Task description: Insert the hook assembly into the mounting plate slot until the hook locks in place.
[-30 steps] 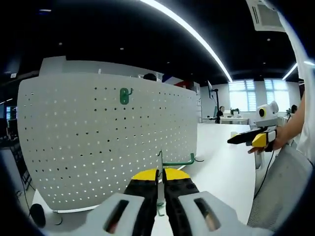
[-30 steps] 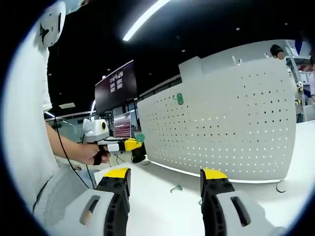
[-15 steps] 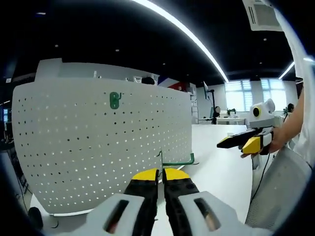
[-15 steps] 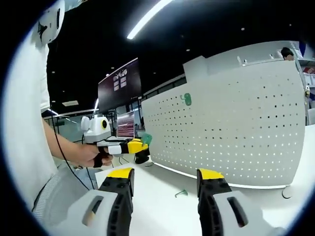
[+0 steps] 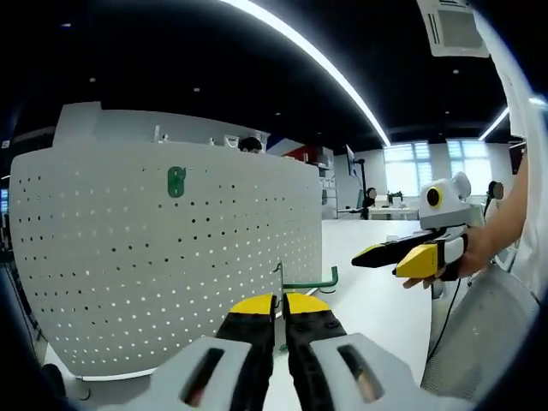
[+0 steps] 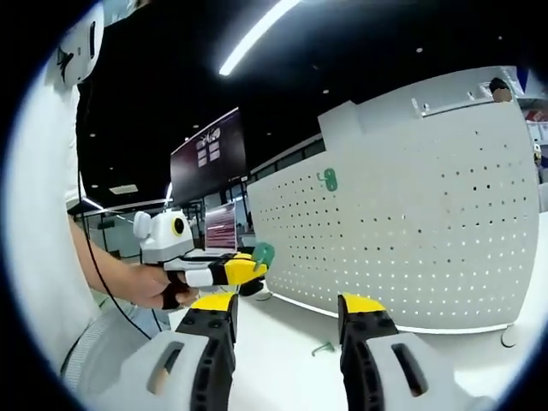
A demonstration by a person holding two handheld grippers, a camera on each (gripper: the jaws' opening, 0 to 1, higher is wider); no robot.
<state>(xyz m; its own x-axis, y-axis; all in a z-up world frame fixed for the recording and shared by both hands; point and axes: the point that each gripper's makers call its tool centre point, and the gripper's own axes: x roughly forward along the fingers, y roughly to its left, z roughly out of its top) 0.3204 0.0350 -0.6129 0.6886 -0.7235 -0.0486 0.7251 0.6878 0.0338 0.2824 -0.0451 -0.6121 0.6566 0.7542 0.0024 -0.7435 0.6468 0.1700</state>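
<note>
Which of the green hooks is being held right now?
The hook clamped in the left gripper. Another hangs high on the pegboard, and a third lies loose on the table.

The left gripper view is taken from low down, close behind its own yellow-tipped left gripper (image 5: pixel 280 301) at 6 o'clock. The big white board full of small holes (image 5: pixel 163 257) is faced from near, filling 9 to 12 o'clock. The right gripper (image 5: pixel 390 256) is seen at 3 o'clock.

The right gripper view is taken from farther back, over the white table top (image 6: pixel 282 338). The same board (image 6: pixel 402 231) is seen from 12 to 3 o'clock, and the left gripper (image 6: pixel 248 265) at 9 o'clock.

The board and its small green hook (image 5: pixel 176 181) (image 6: pixel 330 180) are shared by both views.
</note>
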